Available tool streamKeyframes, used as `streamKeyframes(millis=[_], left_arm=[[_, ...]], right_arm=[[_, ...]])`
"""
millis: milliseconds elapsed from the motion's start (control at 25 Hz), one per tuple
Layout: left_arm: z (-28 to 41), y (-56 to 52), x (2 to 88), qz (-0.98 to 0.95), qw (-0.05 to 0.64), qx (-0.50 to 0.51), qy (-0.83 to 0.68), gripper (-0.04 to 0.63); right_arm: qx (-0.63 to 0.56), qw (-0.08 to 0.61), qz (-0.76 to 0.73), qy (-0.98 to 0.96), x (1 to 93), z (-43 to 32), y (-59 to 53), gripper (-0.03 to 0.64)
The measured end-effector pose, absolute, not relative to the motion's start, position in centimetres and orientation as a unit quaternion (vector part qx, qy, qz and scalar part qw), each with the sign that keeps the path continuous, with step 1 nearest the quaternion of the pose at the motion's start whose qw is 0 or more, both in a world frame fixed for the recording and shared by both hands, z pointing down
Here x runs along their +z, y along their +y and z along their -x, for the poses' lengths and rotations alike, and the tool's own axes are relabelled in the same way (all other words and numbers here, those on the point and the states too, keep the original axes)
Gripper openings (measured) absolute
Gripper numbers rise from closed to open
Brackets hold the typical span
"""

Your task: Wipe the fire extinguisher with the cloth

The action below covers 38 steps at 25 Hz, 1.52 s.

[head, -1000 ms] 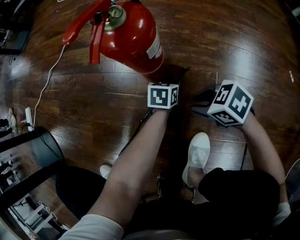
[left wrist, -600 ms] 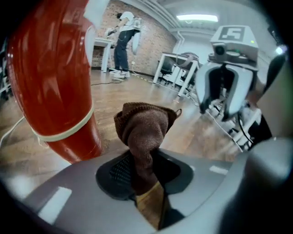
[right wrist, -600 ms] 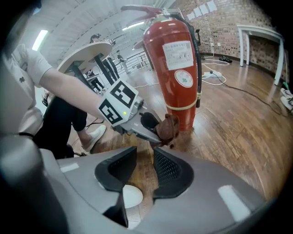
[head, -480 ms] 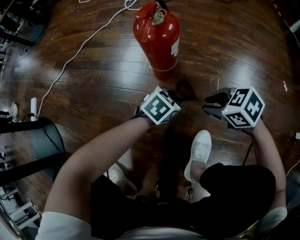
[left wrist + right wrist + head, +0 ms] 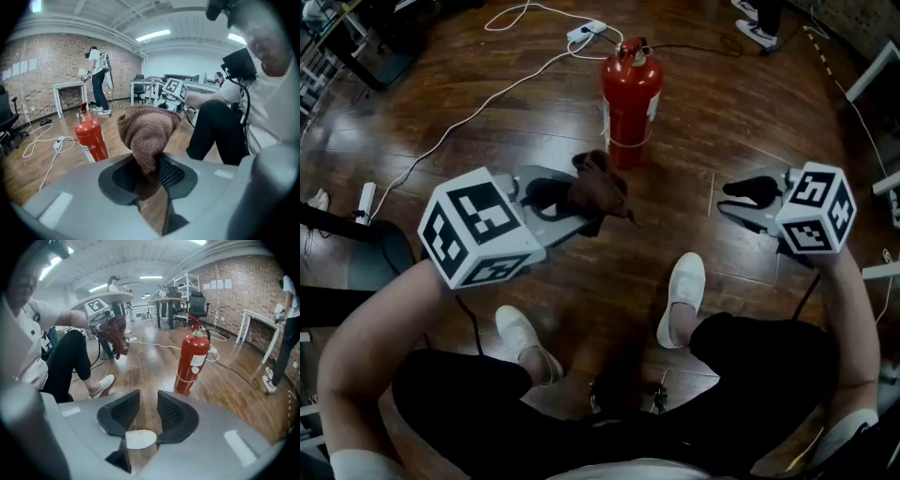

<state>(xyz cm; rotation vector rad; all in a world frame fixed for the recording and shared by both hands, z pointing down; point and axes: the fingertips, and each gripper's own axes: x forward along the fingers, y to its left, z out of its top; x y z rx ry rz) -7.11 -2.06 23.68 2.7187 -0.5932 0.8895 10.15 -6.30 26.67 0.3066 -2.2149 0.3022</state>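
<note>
The left hand-held gripper [image 5: 574, 201] is clamped on a brown knitted cloth [image 5: 598, 190]. In the left gripper view the jaws pinch the cloth's lower fold, and the rest bunches up above them in the middle of the frame. In the head view this gripper sits left of centre, with the cloth sticking out of its tip toward the upper right.

The fire extinguisher [image 5: 631, 96] stands upright on the wooden floor [image 5: 487, 131] at upper centre, just beyond the cloth in the picture. The two do not touch: the left gripper view shows the extinguisher off to the left of the cloth, farther away across the floor.

The right hand-held gripper [image 5: 741, 195] is at the right of the frame. Its jaws are parted by a narrow gap, and only floor shows through. In the right gripper view the extinguisher rises right of centre, beyond the jaws and clear of them.

A white cable [image 5: 459, 117] trails from a power strip [image 5: 586, 31] at the top toward the left edge. The person's white shoe [image 5: 682, 295] rests at lower centre.
</note>
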Motion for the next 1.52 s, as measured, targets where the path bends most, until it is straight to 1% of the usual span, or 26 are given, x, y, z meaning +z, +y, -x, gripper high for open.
streamKeyframes(millis=[160,240,400,520,720,960,1160,1520], left_arm=[[8.7,3.8,20.3,-0.928,0.091,0.296,-0.209,0.099],[8.5,6.3,19.4,-0.932,0.087,0.278,-0.213,0.1],[8.3,10.1,18.7,-0.938,0.068,0.251,-0.229,0.1],[8.5,12.4,18.8,-0.939,0.084,0.237,-0.237,0.1],[9.3,16.6,19.5,-0.933,0.096,0.247,-0.242,0.1],[9.3,19.7,19.6,-0.931,0.096,0.233,-0.263,0.1],[8.2,21.7,20.0,-0.934,0.083,0.236,-0.255,0.1],[8.1,23.7,20.6,-0.932,0.082,0.244,-0.257,0.1]], right_arm=[[0.096,0.405,-0.109,-0.903,21.9,-8.1,-1.7,0.129],[0.092,0.404,-0.093,-0.905,21.3,-7.2,1.2,0.149],[0.083,0.396,-0.075,-0.911,21.6,-6.2,7.0,0.159],[0.091,0.389,-0.078,-0.913,23.3,-6.5,9.9,0.161],[0.091,0.387,-0.089,-0.913,24.4,-7.0,13.9,0.161],[0.085,0.352,-0.098,-0.927,23.4,-7.9,17.8,0.158],[0.075,0.353,-0.102,-0.927,23.6,-8.3,20.5,0.155],[0.071,0.347,-0.099,-0.93,23.7,-7.7,22.6,0.155]])
